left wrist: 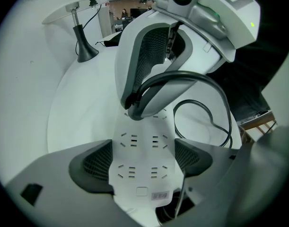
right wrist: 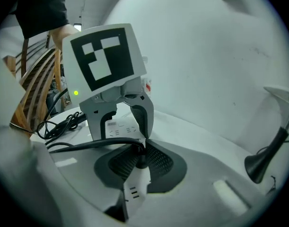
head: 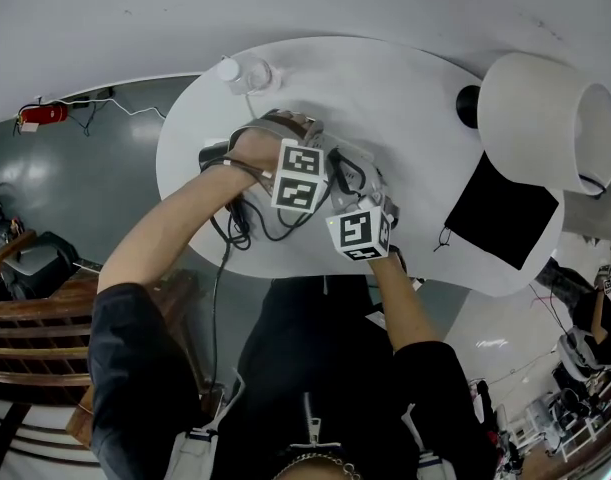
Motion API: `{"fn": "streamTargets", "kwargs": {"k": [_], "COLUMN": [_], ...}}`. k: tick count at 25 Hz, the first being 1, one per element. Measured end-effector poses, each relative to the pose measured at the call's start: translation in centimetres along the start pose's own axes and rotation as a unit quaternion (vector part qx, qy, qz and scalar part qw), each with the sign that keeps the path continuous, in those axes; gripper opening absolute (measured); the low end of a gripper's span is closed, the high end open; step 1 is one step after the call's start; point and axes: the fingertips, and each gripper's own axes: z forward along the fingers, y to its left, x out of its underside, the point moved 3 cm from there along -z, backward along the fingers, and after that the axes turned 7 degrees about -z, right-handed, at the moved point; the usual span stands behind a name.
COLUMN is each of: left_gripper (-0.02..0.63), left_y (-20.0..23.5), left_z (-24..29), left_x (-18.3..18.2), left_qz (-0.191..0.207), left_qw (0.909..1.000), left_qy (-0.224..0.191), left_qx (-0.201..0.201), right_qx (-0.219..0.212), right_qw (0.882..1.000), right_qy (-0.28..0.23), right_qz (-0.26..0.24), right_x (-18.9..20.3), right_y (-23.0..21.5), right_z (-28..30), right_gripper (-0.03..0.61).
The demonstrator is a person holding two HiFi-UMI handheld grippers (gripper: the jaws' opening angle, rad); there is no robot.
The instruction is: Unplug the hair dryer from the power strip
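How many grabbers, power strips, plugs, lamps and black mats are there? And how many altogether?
Grippers: 2, the left gripper and the right gripper
Power strips: 1, the power strip
Plugs: 1, the plug
Lamps: 1, the lamp
Black mats: 1, the black mat
Total: 6

A white oval desk carries everything. Near its middle the left gripper and the right gripper sit close together, amid loops of black cable that trail over the near edge. A clear bottle stands at the far edge. A white-shaded lamp and a black pad are at the right edge.
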Motion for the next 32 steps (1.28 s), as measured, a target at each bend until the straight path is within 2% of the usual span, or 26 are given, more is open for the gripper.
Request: {"fn": "streamTargets", "kwargs": {"k": [3, 8, 16, 22, 28, 32], "left_gripper": [0.393, 0.391, 0.393, 0.393, 0.393, 0.393], "left_y": [-0.01, -0.08, -0.05, -0.10, -0.07, -0.13], "left_z": [0.02, 0.04, 0.10, 0.08, -0.02, -0.05], "left_x": [0.00, 0.08, 0.00, 0.05, -0.01, -0.03], "left_qz": [0.003, 0.008, 0.005, 0.009, 0.008, 0.012], "left_qw": [1.0000, 0.9999, 0.9999, 0.9999, 0.9999, 0.9999], "left_qy": [0.003, 0.008, 0.013, 0.012, 0.011, 0.008], "left_qx": [-0.002, -0.002, -0.001, -0.002, -0.001, 0.000], "right_qx": [-0.001, -0.042, -0.003, -0.041, -0.003, -0.020], "right_qw": [1.000, 0.998, 1.000, 0.998, 1.000, 1.000], "right_qy": [-0.006, -0.015, -0.005, -0.014, -0.005, -0.009], "right_qz": [-0.004, 0.034, -0.010, 0.041, 0.005, -0.003], "right_x": [0.05, -0.25, -0.10, -0.08, -0.29, -0.24], "right_y": [0.06, -0.54, 0.13, -0.44, 0.02, -0.09], "right_z": [-0.12, 0.02, -0.25, -0.05, -0.40, -0.39], "right_gripper": [0.043, 0.041, 0.040, 0.040, 0.040, 0.040]}}
